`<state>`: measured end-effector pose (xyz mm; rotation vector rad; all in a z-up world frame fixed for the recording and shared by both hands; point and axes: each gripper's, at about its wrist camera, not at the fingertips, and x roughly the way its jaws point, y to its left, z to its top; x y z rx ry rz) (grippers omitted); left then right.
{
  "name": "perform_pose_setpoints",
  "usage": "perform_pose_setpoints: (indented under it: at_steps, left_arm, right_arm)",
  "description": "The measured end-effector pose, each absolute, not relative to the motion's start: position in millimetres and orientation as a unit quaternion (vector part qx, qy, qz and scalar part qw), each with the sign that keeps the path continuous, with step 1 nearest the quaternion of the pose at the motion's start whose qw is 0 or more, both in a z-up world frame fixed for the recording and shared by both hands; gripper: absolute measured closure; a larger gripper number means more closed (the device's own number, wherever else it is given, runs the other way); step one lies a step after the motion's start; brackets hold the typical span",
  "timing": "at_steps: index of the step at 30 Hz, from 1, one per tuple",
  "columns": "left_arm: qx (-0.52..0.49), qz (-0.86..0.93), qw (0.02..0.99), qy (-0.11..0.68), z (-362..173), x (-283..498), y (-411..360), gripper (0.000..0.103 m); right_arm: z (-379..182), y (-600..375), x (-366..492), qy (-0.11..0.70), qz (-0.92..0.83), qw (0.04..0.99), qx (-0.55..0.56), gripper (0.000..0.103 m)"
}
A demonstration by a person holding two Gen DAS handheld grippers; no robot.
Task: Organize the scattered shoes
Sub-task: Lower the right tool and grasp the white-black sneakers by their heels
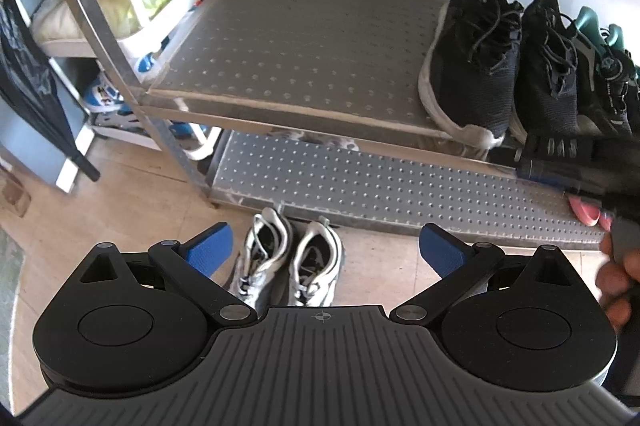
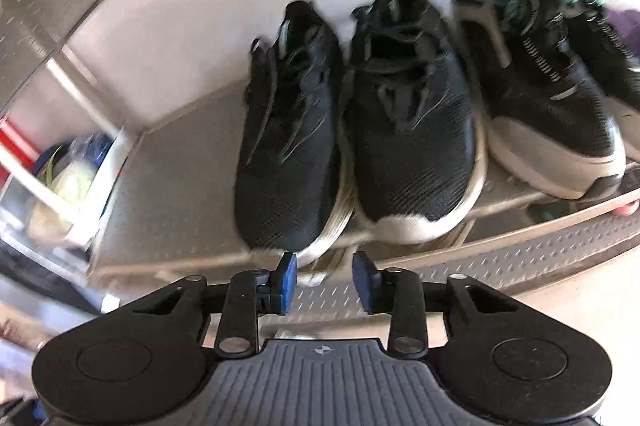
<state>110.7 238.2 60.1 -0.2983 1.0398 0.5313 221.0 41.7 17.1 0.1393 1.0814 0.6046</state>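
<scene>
A pair of grey and white sneakers (image 1: 288,262) stands on the floor in front of the metal rack, heels toward the rack. My left gripper (image 1: 324,250) hovers above them, open wide, with nothing between its blue pads. On the rack's middle shelf (image 1: 300,58) a pair of black mesh sneakers (image 2: 352,146) stands with toes at the front edge. Beside them on the right is a black and teal pair (image 2: 552,94). My right gripper (image 2: 325,276) sits just in front of the black toes. Its pads are apart and hold nothing.
The left half of the middle shelf is bare. The lower shelf (image 1: 380,186) carries a pink item (image 1: 584,212) at its right end. A white basket (image 1: 172,10) of bags and cloths stands left of the rack. A person's hand (image 1: 616,282) shows at the right edge.
</scene>
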Motion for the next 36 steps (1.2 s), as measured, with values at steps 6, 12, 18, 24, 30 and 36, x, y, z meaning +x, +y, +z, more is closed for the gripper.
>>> perform_pose_setpoints:
  at_steps: [6, 12, 18, 24, 30, 36]
  left_arm:
    - [-0.137, 0.3, 0.809, 0.487, 61, 90, 272, 0.001]
    - [-0.147, 0.319, 0.804, 0.479, 66, 65, 301, 0.001]
    - [-0.142, 0.368, 0.789, 0.47, 69, 43, 336, 0.001]
    - [-0.168, 0.39, 0.778, 0.463, 70, 32, 356, 0.001]
    - [-0.164, 0.378, 0.783, 0.466, 71, 37, 354, 0.001]
    - [-0.168, 0.39, 0.779, 0.462, 70, 39, 357, 0.001]
  right_arm:
    - [-14, 77, 179, 0.558, 0.352, 0.75, -0.036, 0.061]
    - [-59, 122, 137, 0.591, 0.362, 0.719, -0.055, 0.051]
    - [-121, 154, 135, 0.625, 0.313, 0.716, -0.003, 0.051]
    - [-177, 201, 151, 0.641, 0.275, 0.717, -0.005, 0.05]
    - [-222, 230, 164, 0.649, 0.243, 0.721, -0.007, 0.047]
    - [-249, 255, 148, 0.583, 0.257, 0.758, -0.141, 0.065]
